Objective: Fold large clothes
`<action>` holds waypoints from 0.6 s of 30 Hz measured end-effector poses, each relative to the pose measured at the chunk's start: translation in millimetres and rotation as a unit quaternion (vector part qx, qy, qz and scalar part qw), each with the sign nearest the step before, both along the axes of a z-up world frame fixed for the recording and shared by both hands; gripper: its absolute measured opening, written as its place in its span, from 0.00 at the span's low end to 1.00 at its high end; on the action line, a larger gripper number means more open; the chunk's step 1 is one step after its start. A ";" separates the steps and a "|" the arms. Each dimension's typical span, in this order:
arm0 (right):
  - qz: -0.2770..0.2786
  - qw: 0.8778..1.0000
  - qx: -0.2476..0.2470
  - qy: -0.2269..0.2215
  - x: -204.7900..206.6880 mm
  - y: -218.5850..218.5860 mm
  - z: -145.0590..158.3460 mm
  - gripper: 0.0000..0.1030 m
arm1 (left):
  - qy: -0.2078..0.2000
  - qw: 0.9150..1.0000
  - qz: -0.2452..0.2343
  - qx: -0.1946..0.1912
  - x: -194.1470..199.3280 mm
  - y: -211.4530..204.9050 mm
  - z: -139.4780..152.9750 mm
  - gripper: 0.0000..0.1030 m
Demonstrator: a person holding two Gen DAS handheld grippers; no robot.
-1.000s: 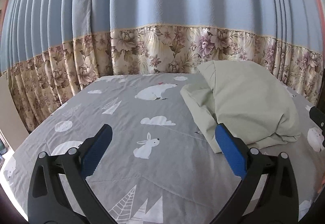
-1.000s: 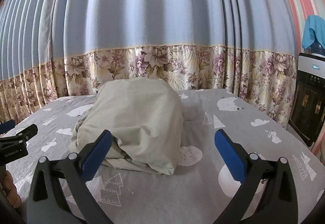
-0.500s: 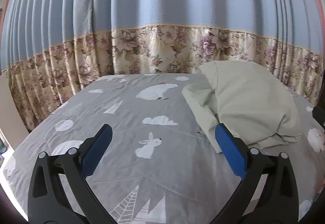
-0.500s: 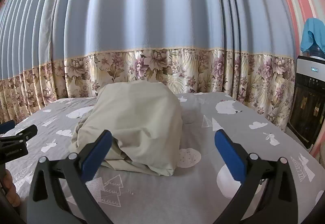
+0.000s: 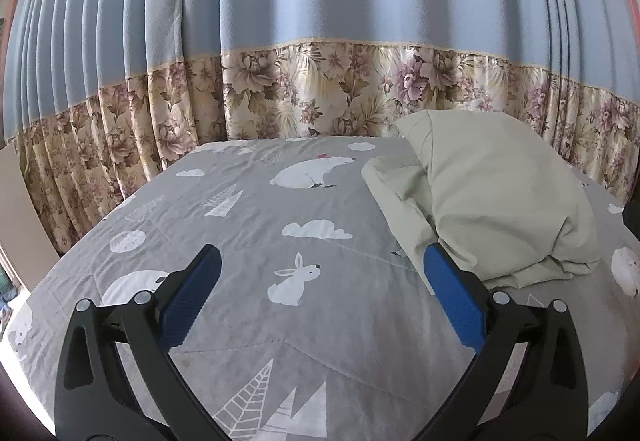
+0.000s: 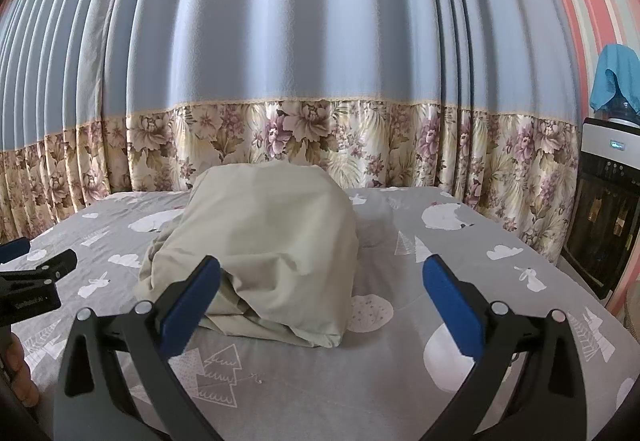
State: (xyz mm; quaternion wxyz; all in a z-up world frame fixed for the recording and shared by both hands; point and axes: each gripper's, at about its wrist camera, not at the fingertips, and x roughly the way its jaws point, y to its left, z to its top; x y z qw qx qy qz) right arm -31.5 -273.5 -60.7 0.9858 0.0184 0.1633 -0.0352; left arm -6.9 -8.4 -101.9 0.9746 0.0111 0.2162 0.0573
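Observation:
A pale green garment lies folded into a thick bundle on the grey printed bedsheet. In the left wrist view it sits at the right, just beyond my right finger. In the right wrist view the garment lies centre-left, behind my left finger. My left gripper is open and empty above the sheet. My right gripper is open and empty near the bundle's front edge. The left gripper's tip shows at the left edge of the right wrist view.
A blue curtain with a floral lower band hangs along the bed's far side. A water dispenser with a blue cloth on top stands right of the bed. The bed's left edge drops off.
Both views have shifted slightly: both grippers have drawn back a little from the garment. The garment has not moved and both grippers stay open.

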 end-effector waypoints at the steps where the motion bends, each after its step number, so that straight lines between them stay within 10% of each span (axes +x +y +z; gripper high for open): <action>1: 0.000 1.000 0.000 -0.001 0.3 -0.6 0.6 0.98 | -0.002 1.000 0.001 0.002 -0.9 -0.9 0.0 0.97; 18: 0.001 1.000 -0.002 -0.002 1.8 -4.5 -0.1 0.98 | -0.003 1.000 -0.003 0.004 -2.0 0.0 -0.5 0.97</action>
